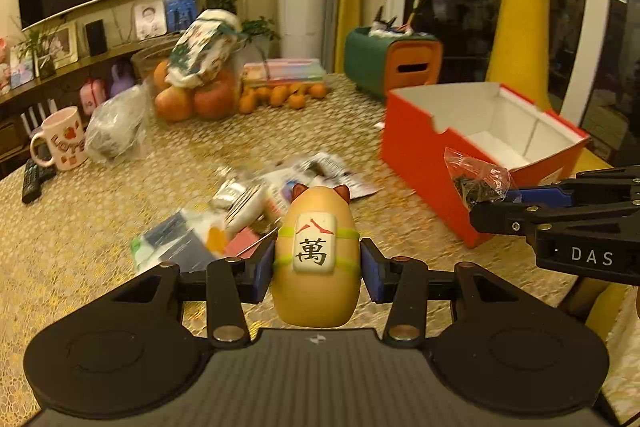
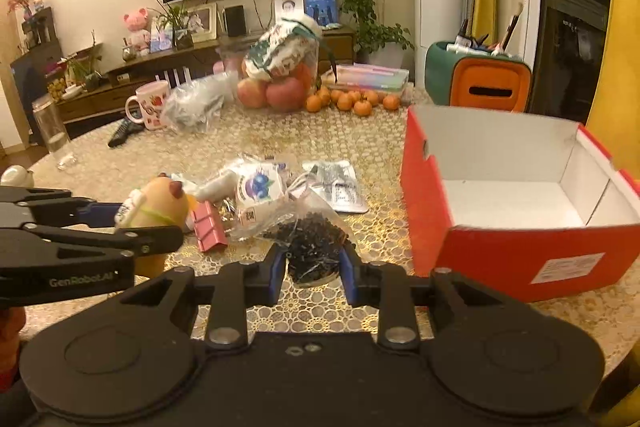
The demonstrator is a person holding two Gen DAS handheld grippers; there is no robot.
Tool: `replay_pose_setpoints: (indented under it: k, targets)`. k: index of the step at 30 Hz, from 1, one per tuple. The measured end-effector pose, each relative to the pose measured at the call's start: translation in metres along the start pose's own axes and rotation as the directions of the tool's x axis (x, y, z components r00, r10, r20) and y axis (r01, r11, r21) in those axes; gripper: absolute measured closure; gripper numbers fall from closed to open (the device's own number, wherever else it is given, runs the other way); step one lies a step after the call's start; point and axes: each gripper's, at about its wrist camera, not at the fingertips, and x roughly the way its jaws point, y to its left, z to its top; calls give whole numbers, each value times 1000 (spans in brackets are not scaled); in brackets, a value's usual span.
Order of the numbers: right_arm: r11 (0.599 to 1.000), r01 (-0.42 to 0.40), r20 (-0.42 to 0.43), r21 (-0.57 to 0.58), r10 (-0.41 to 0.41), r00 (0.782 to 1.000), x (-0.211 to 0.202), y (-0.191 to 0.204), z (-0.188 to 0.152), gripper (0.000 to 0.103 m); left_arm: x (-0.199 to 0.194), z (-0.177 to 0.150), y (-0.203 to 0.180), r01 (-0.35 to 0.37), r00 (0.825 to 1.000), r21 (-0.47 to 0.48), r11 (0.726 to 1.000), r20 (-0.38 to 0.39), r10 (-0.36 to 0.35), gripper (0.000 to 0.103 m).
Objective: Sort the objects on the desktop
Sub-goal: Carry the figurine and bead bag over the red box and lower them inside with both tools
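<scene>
My left gripper (image 1: pixel 316 273) is shut on a tan egg-shaped cat figurine (image 1: pixel 316 259) with a mahjong tile strapped to it, held above the table. In the right wrist view the same figurine (image 2: pixel 160 205) shows at the left between the left gripper's fingers. My right gripper (image 2: pixel 314 267) is shut on a clear plastic bag of small black pieces (image 2: pixel 312 241), lifted off the table. That bag (image 1: pixel 478 179) hangs at the right gripper's tip in the left wrist view, in front of the red box. The open red cardboard box (image 2: pixel 520 251) with a white inside stands at the right.
Loose packets, a blueberry pouch (image 2: pixel 258 187) and a pink binder clip (image 2: pixel 208 227) lie on the gold-patterned tablecloth (image 2: pixel 360 147). Farther back are a pink mug (image 2: pixel 148 105), a remote, a fruit bag, small oranges (image 2: pixel 352 101) and a green-orange desk organiser (image 2: pixel 480 79). A glass stands at the far left.
</scene>
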Motion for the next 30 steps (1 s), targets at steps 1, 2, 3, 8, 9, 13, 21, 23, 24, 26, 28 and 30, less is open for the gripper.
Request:
replay_pose_setpoints:
  k: [1, 2, 3, 8, 9, 13, 21, 23, 24, 26, 28, 30]
  targets:
    - [1000, 1, 6, 0, -1, 1000, -5, -3, 2, 75, -2, 4, -4, 7, 1000, 4, 1000, 2, -7, 59]
    - [1000, 2, 11, 1, -2, 1000, -9, -6, 4, 75, -3, 7, -7, 16, 1000, 7, 1000, 6, -16, 59]
    - [1000, 2, 15, 4, -2, 1000, -13, -9, 6, 75, -4, 10, -11, 22, 1000, 11, 1000, 11, -23, 59]
    - [999, 21, 29, 28, -22, 999, -29, -28, 13, 75, -5, 25, -31, 55, 998, 40, 998, 25, -56, 59]
    - [999, 25, 30, 33, -26, 999, -31, -33, 13, 75, -5, 27, -36, 61, 998, 48, 997, 27, -62, 59]
    - [997, 48, 36, 56, -50, 998, -36, -52, 16, 75, -1, 38, -55, 87, 995, 84, 993, 35, -91, 59]
    - [990, 111, 57, 85, -116, 992, -39, -91, 24, 75, 20, 64, -95, 130, 990, 170, 977, 27, -137, 59]
    - [988, 125, 47, 96, -130, 990, -38, -104, 26, 75, 28, 69, -106, 133, 990, 202, 970, 17, -140, 59]
    - [986, 132, 40, 99, -136, 990, -37, -111, 27, 75, 33, 72, -111, 136, 990, 218, 967, 11, -141, 59]
    - [983, 149, 21, 110, -152, 988, -34, -126, 29, 75, 41, 76, -122, 143, 989, 246, 959, 0, -147, 59]
    - [980, 161, 9, 119, -164, 986, -32, -139, 30, 75, 50, 81, -132, 151, 988, 272, 951, -11, -154, 59]
    - [976, 176, 3, 128, -178, 984, -29, -153, 33, 75, 60, 86, -142, 158, 987, 291, 943, -22, -158, 59]
